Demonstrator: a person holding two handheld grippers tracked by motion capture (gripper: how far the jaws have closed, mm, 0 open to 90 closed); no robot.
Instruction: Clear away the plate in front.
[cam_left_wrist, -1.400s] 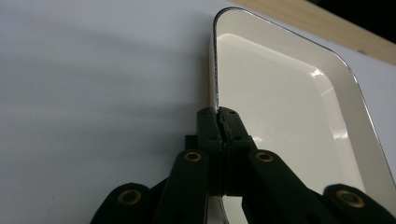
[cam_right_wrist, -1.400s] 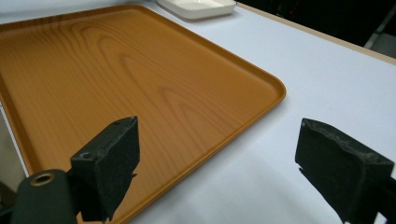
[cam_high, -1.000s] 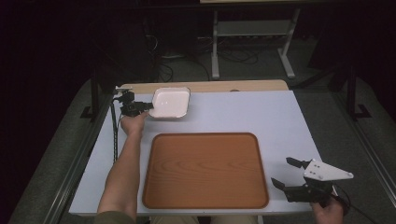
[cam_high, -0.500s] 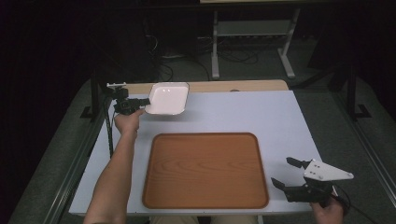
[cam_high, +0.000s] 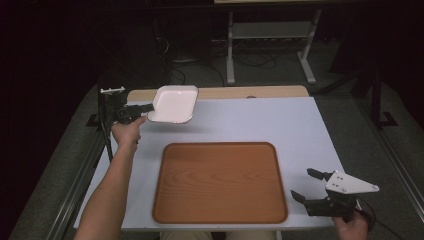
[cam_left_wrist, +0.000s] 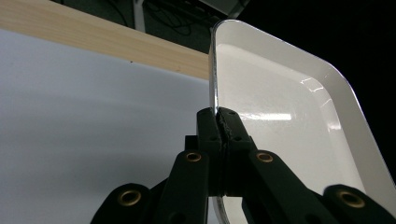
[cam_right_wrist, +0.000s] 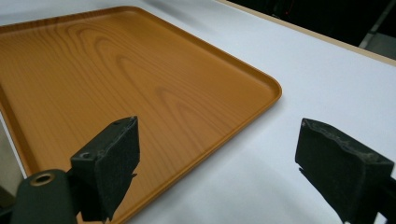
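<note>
1. High view: the white tabletop (cam_high: 300, 130) runs wide, with a bare strip of pale wood along its far edge and dark floor dropping away on both sides.
2. Centred toward the near edge lies the wooden tray (cam_high: 220, 182), flat and bare, its raised rim well clear of the tabletop's left and right edges; open white surface surrounds it on all sides but the near one.
3. Past the far edge stands a metal rack (cam_high: 270, 40) amid cables on the floor, well apart from everything on the tabletop.
4. Over the far-left corner, the white dish (cam_high: 173, 104) hangs tilted above the surface, casting a shadow beneath it.
5. The left claw (cam_left_wrist: 219, 123) is clamped on the dish's rim, jaws pressed together on the thin edge; the forearm reaches along the left side.
6. The right claw (cam_right_wrist: 215, 168) rests with jaws wide apart, gripping nothing, just beside the tray's near-right corner.
</note>
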